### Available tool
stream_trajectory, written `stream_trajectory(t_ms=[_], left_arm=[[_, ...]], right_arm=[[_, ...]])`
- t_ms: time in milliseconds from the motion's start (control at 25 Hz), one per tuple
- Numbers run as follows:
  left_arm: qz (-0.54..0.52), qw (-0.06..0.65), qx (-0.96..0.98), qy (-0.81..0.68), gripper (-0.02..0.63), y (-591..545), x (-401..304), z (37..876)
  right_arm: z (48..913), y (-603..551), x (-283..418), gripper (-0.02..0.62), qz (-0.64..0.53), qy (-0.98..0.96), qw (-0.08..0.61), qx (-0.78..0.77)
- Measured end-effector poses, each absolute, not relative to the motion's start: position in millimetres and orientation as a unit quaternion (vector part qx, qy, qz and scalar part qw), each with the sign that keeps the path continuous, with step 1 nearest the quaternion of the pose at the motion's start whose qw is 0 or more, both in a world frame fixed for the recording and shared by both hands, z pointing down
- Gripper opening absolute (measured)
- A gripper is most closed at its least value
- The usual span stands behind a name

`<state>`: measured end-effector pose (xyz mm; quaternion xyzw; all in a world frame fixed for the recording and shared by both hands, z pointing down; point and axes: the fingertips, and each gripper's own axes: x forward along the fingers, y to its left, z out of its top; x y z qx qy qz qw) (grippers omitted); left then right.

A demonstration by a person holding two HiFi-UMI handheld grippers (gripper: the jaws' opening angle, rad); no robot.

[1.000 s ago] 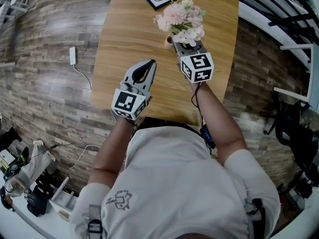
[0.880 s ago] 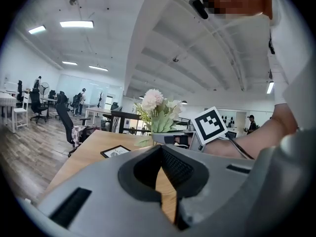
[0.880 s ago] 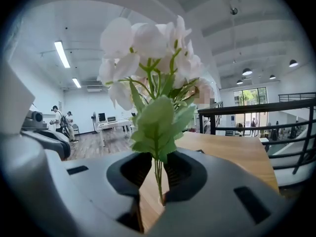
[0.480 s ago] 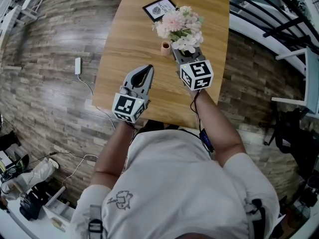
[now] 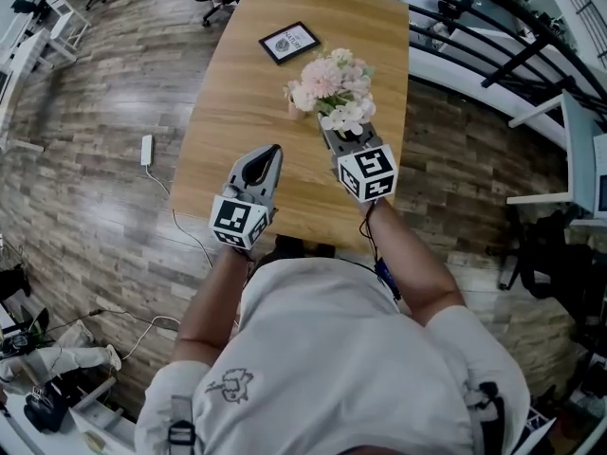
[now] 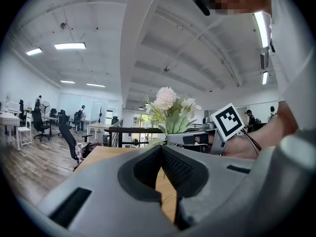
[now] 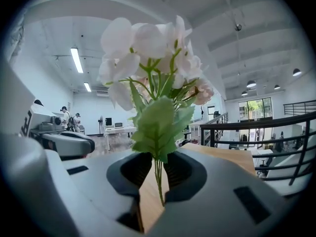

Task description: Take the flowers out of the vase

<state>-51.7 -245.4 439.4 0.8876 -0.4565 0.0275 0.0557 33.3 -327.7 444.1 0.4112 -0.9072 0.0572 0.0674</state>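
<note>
Shirt [image 5: 332, 368] and both forearms fill the near part of the head view. Left gripper [image 5: 273, 150] hangs over the near-left of the table [image 5: 228, 83], pointing far. In its own view the jaw tips meet with nothing between them [image 6: 160, 148], only tabletop showing through the loop behind the tips.

Right gripper [image 5: 334, 133] is just right of it and a bit farther. Its jaws are clamped on the thin green stems [image 7: 158, 181] of the flowers [image 7: 153, 58]. The bunch's long axis runs upright, stems down and blooms up. The cut ends show free between the jaws, over bare wood.

From above, the flowers [image 5: 329, 88] sit over the table's middle-right, and the blooms cover the right gripper's tips. The left gripper view has them [image 6: 170, 107] standing above the right gripper's body.

The vase [image 5: 293, 110] is only a small orange sliver at the bunch's left edge, mostly hidden; I cannot tell if the leaves touch it. A picture frame [image 5: 290, 43] lies flat beyond, its print too small to read.
</note>
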Motion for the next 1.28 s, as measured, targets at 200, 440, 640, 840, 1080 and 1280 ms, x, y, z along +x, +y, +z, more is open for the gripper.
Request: stream_trajectory(t_ms=[200,440,640,840,1080,1280], left_arm=[[0.019,0.059,0.888,-0.456,0.004,-214,-34,434],[0.025,0.052,0.894,-0.445,0.003,-183,-21,434],[0.023,0.043,0.898,-0.437,0.004,-168,-31,430],[0.018,0.032,0.907,-0.419,0.005,-152,-46,420],[0.017,0.026,0.92,-0.391,0.003,-125,-81,405],[0.009,0.027,0.928,-0.371,0.004,-102,-110,402]], right_arm=[[450,-290,56,0.075,0.056,-0.911,0.076,0.402],[456,-253,71,0.074,0.062,-0.912,0.075,0.399],[449,-222,62,0.074,0.059,-0.914,0.068,0.394],[442,-193,47,0.074,0.05,-0.914,0.068,0.398],[422,-166,22,0.074,0.051,-0.902,0.051,0.425],[413,-134,-5,0.074,0.045,-0.898,0.039,0.436]])
